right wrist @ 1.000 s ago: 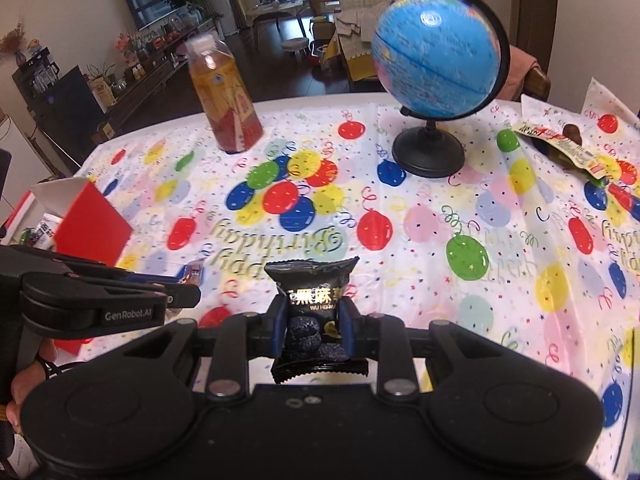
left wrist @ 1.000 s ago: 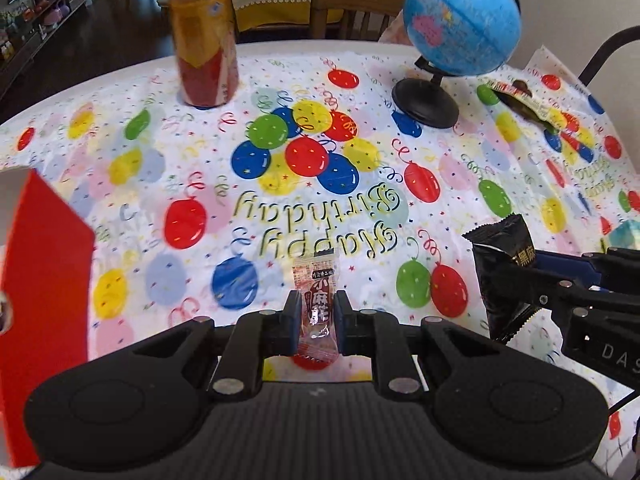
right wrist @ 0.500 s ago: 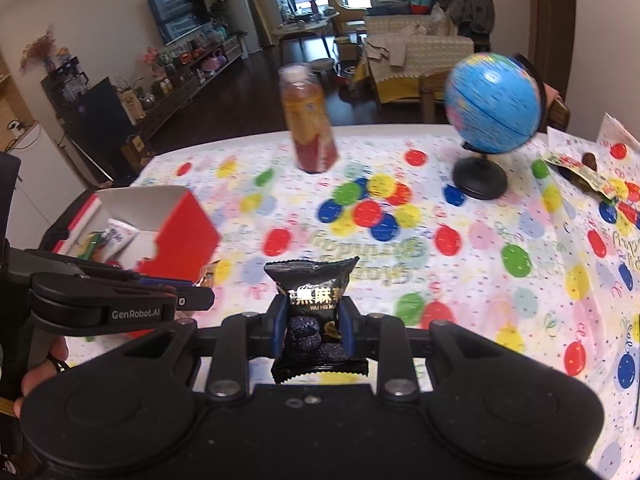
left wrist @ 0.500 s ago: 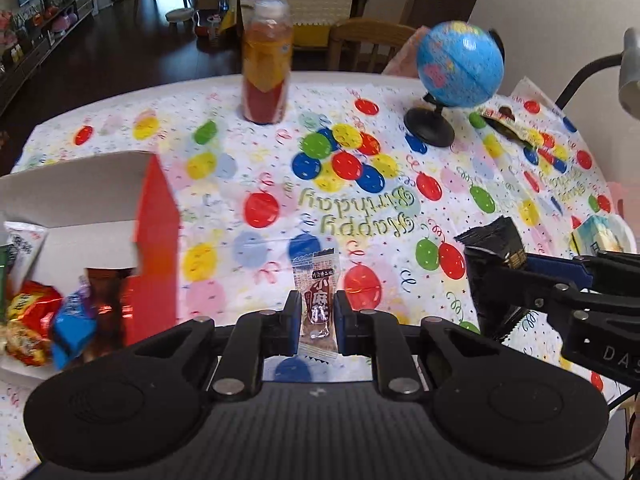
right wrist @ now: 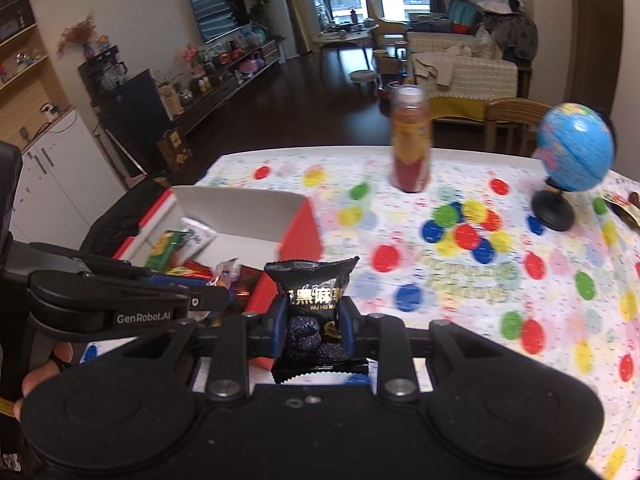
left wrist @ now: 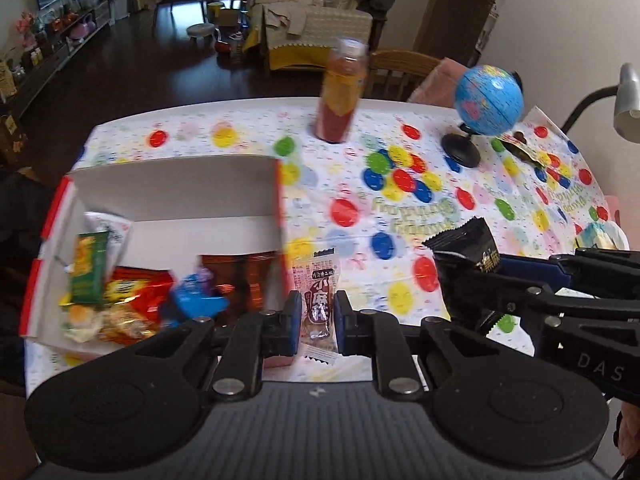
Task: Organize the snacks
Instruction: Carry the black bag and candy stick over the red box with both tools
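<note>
My left gripper [left wrist: 317,316] is shut on a small clear snack packet [left wrist: 318,304] with brown printing, held above the table beside the right wall of a red-and-white box [left wrist: 168,196]. The open box holds several snack packs, among them a green one [left wrist: 88,268] and a blue one [left wrist: 196,300]. My right gripper [right wrist: 314,322] is shut on a black snack pouch [right wrist: 312,304] with dark pieces inside. That pouch [left wrist: 468,252] also shows at the right of the left wrist view. The left gripper [right wrist: 208,300] appears at the left of the right wrist view, over the box [right wrist: 240,208].
A balloon-print tablecloth [left wrist: 400,208] covers the table. A drink bottle [left wrist: 340,92] stands at the far edge, a blue globe [left wrist: 488,96] to its right, a wrapper [left wrist: 520,148] beyond it. A lamp [left wrist: 624,100] leans in at far right. A hand [right wrist: 44,376] holds the left gripper.
Both grippers have risen and pulled back leftwards with their snacks held. The box of snacks has come fully into the left wrist view and now shows nearer in the right wrist view.
</note>
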### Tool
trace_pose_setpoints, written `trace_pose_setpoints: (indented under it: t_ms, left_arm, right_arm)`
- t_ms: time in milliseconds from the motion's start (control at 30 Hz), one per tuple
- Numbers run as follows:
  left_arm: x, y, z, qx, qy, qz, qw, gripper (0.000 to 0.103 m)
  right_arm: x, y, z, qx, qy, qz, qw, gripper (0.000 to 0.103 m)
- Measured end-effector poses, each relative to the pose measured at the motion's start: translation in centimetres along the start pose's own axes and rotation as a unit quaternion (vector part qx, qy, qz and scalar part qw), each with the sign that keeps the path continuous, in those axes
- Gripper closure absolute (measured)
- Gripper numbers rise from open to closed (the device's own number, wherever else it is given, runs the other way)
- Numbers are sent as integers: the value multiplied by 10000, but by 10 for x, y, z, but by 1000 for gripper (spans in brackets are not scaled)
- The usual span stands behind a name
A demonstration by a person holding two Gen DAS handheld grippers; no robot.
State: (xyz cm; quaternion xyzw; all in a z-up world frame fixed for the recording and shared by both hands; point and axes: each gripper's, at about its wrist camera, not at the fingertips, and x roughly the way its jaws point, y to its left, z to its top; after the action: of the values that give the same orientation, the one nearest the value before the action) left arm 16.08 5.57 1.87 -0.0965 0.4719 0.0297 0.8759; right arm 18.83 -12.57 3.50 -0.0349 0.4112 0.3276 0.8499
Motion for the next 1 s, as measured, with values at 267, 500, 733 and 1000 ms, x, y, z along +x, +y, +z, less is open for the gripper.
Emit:
trace_pose_setpoints:
  t_ms: [267, 500, 733, 1000]
  left_arm:
    - [-23, 69, -8, -170, -76, 227, 9996, 87]
    - [-26, 124, -6, -262, -42, 546, 9982, 87]
    - [-10, 168, 4, -357, 68, 777, 9963, 87]
    - [28, 185, 24, -315, 336, 839, 9954, 87]
  right_arm:
    - [23, 63, 7, -154, 41, 163, 9997, 77]
    - [51, 101, 10, -141, 159, 230, 9995, 77]
    - [89, 114, 16, 140, 349, 158, 9992, 77]
    - [134, 105, 25, 475, 533, 1, 9974, 77]
